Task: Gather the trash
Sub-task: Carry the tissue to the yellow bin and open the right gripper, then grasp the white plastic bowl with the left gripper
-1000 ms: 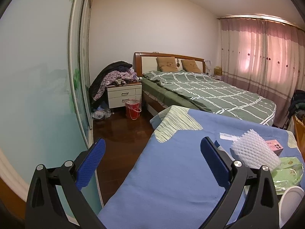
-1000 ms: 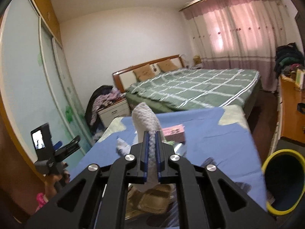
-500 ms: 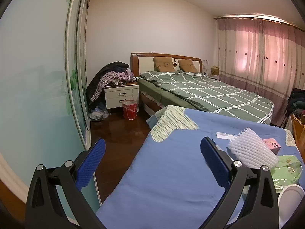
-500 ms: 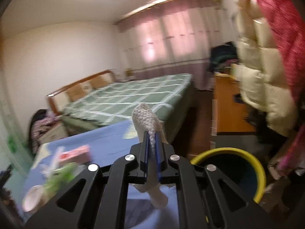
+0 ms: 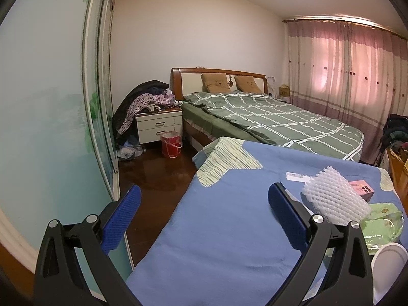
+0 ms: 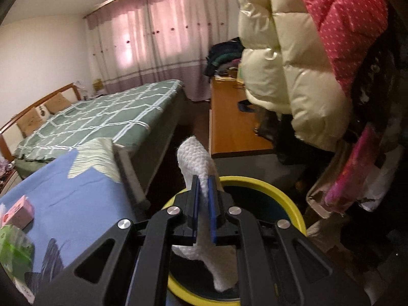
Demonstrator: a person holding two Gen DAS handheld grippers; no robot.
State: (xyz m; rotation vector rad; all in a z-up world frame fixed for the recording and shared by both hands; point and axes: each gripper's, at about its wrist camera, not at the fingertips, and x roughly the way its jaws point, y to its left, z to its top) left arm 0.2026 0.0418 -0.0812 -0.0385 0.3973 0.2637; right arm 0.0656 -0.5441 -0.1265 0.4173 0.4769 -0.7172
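My right gripper (image 6: pixel 203 181) is shut on a crumpled white tissue (image 6: pixel 195 156) and holds it over the yellow-rimmed bin (image 6: pixel 285 202) beside the blue-covered bed. The tissue's lower end hangs down inside the bin's mouth. My left gripper (image 5: pixel 201 205) is open and empty above the left edge of the blue blanket (image 5: pixel 229 229). On the blanket at the right lie a white foam fruit net (image 5: pixel 335 199), a pink box (image 5: pixel 362 190), a green plastic wrapper (image 5: pixel 382 221) and a white cup (image 5: pixel 387 257). The pink box (image 6: pixel 17 211) and green wrapper (image 6: pixel 12 250) also show in the right wrist view.
A green checked bed (image 5: pixel 275 122) stands beyond. A white nightstand (image 5: pixel 158 127) piled with clothes and a red bucket (image 5: pixel 171 144) are at the far left. A wardrobe door (image 5: pixel 51 127) is close on the left. Puffy coats (image 6: pixel 293 63) hang right above the bin beside an orange desk (image 6: pixel 229 117).
My right gripper has swung right with the tissue, from over the blanket to over the yellow-rimmed bin. My left gripper has stayed open and almost still.
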